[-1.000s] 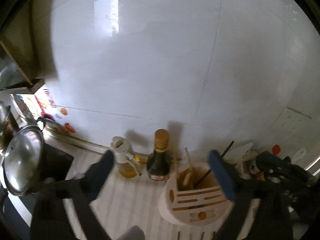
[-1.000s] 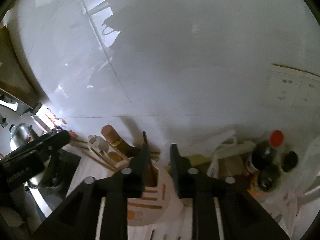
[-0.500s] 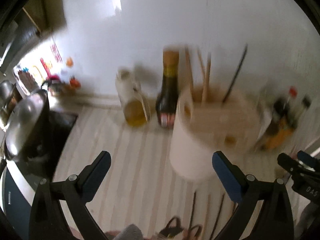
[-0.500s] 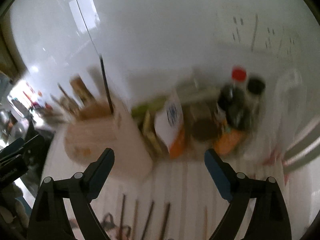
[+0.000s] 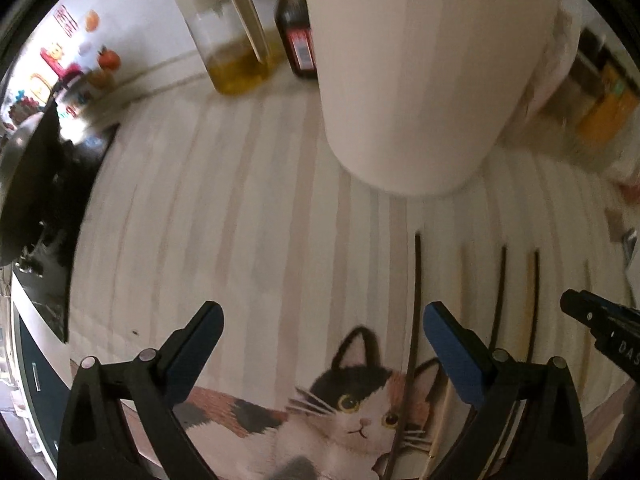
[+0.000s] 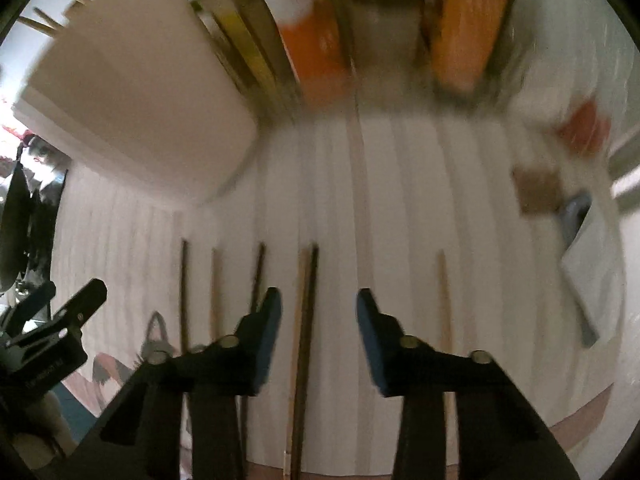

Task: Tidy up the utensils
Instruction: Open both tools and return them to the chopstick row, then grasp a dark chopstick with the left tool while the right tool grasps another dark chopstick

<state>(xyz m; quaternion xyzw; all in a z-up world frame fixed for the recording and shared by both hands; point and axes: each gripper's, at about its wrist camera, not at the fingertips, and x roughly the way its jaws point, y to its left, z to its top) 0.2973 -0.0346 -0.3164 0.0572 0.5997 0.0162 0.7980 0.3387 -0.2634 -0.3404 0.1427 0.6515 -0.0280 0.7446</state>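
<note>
The right gripper (image 6: 318, 334) is seen part open, its jaws just narrowed, astride a dark chopstick (image 6: 306, 352) without pinching it. The left gripper (image 5: 320, 344) is spread wide, empty, above a cat-print mat (image 5: 360, 412). The white utensil holder (image 5: 420, 80) stands beyond. Only the left view shows the oil jug (image 5: 232, 44).

Lying side by side on the striped mat (image 5: 240, 208), taking up its near right part: loose chopsticks (image 6: 306, 320). Blocking the far side: a tall white holder (image 5: 420, 80), with an oil jug (image 5: 232, 40) and dark bottle (image 5: 298, 20) crowding behind. Staying bare: the mat's left stretch.
</note>
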